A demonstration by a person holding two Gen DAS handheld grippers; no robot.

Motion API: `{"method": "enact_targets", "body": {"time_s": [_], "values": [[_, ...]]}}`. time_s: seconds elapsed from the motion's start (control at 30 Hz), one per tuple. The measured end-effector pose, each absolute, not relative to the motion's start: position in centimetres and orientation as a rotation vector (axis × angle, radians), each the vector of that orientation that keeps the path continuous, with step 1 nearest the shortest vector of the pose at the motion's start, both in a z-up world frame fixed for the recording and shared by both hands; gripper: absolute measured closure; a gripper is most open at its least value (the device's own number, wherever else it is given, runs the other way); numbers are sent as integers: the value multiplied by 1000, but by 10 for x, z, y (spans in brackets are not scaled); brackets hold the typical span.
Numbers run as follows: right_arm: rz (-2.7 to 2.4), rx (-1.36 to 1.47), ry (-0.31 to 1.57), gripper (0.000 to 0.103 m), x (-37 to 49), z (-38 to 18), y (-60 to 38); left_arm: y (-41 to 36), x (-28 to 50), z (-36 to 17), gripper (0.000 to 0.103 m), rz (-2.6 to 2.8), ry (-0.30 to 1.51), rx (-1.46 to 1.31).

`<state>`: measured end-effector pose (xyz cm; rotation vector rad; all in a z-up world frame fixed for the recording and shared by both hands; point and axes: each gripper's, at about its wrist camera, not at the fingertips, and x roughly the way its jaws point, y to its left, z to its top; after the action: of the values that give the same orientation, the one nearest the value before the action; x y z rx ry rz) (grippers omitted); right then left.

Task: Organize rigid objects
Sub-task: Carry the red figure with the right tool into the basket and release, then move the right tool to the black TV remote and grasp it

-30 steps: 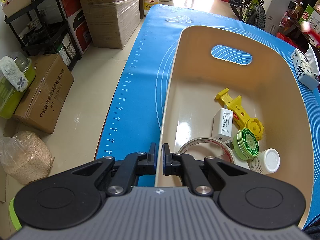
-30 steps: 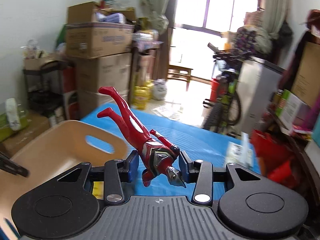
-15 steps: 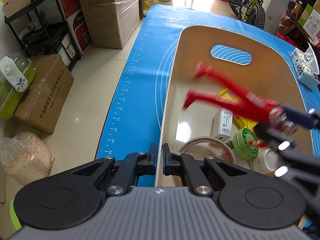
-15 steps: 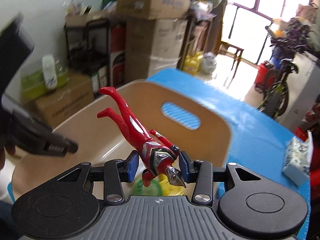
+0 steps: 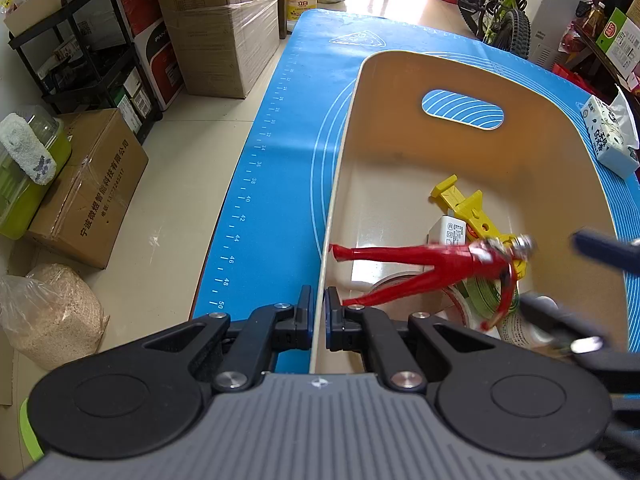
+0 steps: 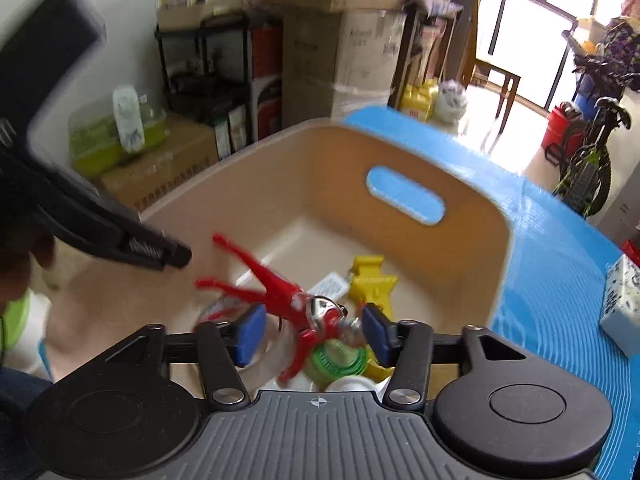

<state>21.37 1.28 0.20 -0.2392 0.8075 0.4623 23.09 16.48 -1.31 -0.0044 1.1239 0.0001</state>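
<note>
Right now, a red toy figure [image 6: 280, 296] is dropping head-down into the beige bin [image 6: 472, 248], above a green lid [image 6: 340, 358] and yellow toy [image 6: 370, 280]. Around it, the right gripper [image 6: 312, 334] is opening, pads clear. Best to withdraw straight upward. At the near wall, the left gripper [image 5: 316, 322] is clamping the bin's rim, steadying it.

Red toy figure [image 6: 280, 296] lies tilted, legs spread, inside beige bin [image 6: 460, 256].
</note>
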Motion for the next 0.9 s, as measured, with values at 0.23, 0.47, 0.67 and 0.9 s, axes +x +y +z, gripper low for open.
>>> {"method": "enact_targets", "body": {"time_s": [0.23,0.47,0.67,0.9], "values": [[359,-184,648,31,196,44,-50,165,231,-13,96,0,1123,-3],[198,-131,645,31,203,33,-122,167,231,-12,96,4,1124,2],[246,-166,727,31,204,-7,-136,166,231,-12,96,9,1124,8],[341,-246,823,31,208,-51,-111,165,230,-12,95,11,1124,13]]}}
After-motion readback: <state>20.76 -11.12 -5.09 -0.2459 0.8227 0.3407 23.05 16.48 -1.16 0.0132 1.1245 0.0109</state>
